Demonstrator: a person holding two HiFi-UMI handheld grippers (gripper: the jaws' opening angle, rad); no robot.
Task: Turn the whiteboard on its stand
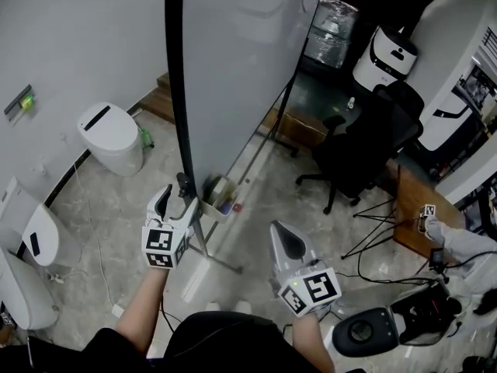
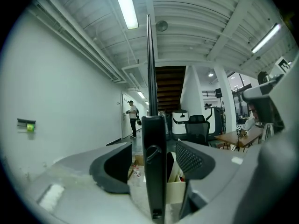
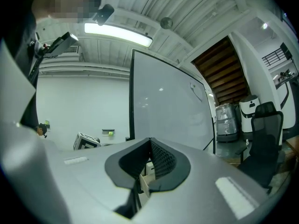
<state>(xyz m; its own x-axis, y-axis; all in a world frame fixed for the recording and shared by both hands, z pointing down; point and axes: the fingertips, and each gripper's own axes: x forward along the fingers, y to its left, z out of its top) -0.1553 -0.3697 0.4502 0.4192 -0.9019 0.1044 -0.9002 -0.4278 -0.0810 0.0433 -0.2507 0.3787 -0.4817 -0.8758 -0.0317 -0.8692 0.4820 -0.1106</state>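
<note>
Overhead, whiteboard (image 1: 233, 61) top cut off; left gripper (image 1: 175, 200) jaws apart astride its frame (image 1: 177, 76), right gripper (image 1: 281, 233) jaws together.

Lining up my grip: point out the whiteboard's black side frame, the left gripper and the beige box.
whiteboard's black side frame (image 1: 177, 76): head view, midway up the strip.
left gripper (image 1: 177, 200): head view, between its fingertips.
beige box (image 1: 221, 200): head view, its open top.

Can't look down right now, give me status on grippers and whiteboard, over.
Left gripper open, whiteboard frame between its jaws, ungripped. Right gripper shut, empty, clear of it. Office chair near far end.
</note>
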